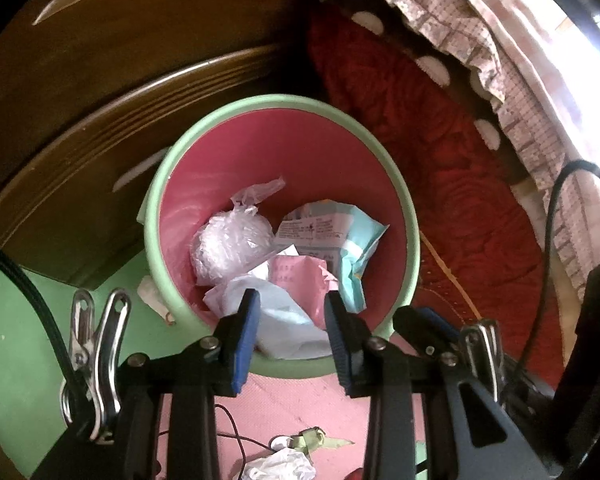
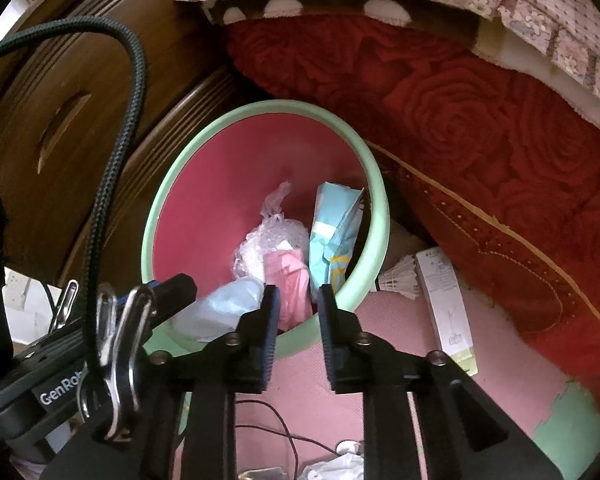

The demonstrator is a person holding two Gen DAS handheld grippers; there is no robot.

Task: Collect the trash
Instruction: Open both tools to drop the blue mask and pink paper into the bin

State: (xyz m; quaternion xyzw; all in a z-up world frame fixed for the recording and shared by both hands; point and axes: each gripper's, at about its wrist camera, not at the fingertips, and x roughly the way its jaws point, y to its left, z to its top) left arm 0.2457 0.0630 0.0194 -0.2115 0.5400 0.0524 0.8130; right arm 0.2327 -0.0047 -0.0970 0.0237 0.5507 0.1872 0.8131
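A bin with a green rim (image 1: 168, 176) and pink inside stands on the floor; it also shows in the right wrist view (image 2: 380, 208). Inside lie a crumpled clear plastic bag (image 1: 232, 240), a light blue wrapper (image 1: 352, 248), a pink paper (image 1: 296, 276) and a pale blue wrapper (image 1: 284, 320). My left gripper (image 1: 292, 308) is open and empty just above the bin's near rim. My right gripper (image 2: 298, 300) is open and empty beside it, also over the near rim. More trash lies on the floor below: a white plastic scrap (image 1: 280, 466), a green scrap (image 1: 312, 438).
A dark wooden cabinet (image 1: 100, 80) stands left of the bin. A red rose-pattern blanket (image 2: 480, 120) and frilled bedding (image 2: 540, 20) hang on the right. A shuttlecock (image 2: 400, 280) and a white box (image 2: 448, 308) lie beside the bin. A thin cable (image 2: 276, 424) runs on the pink mat.
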